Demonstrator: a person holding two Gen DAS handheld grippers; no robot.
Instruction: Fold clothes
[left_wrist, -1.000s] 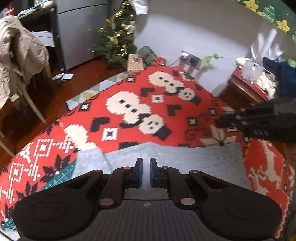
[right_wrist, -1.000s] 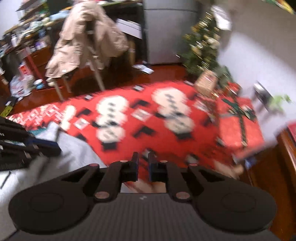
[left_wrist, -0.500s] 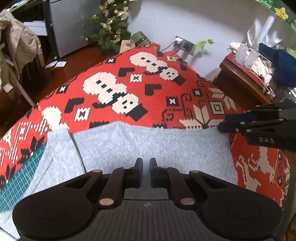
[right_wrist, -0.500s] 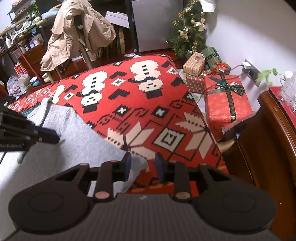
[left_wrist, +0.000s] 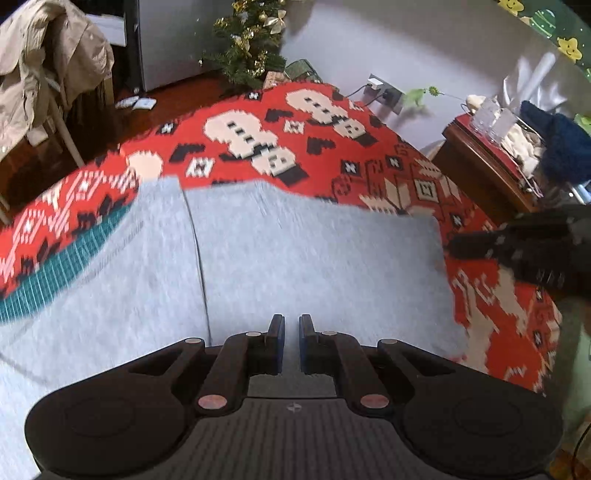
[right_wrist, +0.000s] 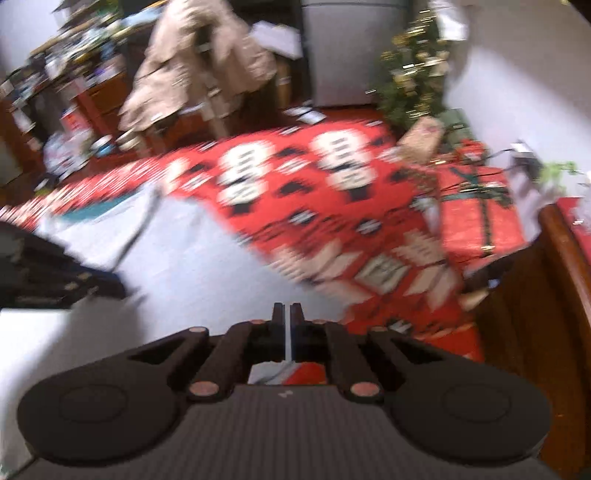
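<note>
Since half a second ago, the right tool (right_wrist: 287, 334) has narrowed its jaws from a clear gap to a thin slit, and the grey garment (left_wrist: 295, 258) fills more of the left wrist view, with less of the red patterned cloth (left_wrist: 332, 147) showing beyond it; the left tool (left_wrist: 291, 341) keeps the same narrow gap between its blue-padded fingers (left_wrist: 279, 341), and nothing is seen clamped between them; the garment lies spread directly below and ahead of this tool, a seam line running up through it left of the fingers; whether the right tool grips the fabric cannot be told, since that view is blurred, though the garment's edge lies just beneath and left of its tips; in the left view the right tool appears as a dark blurred shape at the garment's right edge; in the right view the left tool sits at the far left, over the grey fabric; a teal mat (left_wrist: 55, 273) peeks out at the garment's left side; a small Christmas tree (left_wrist: 251, 40) stands against the wall behind.
</note>
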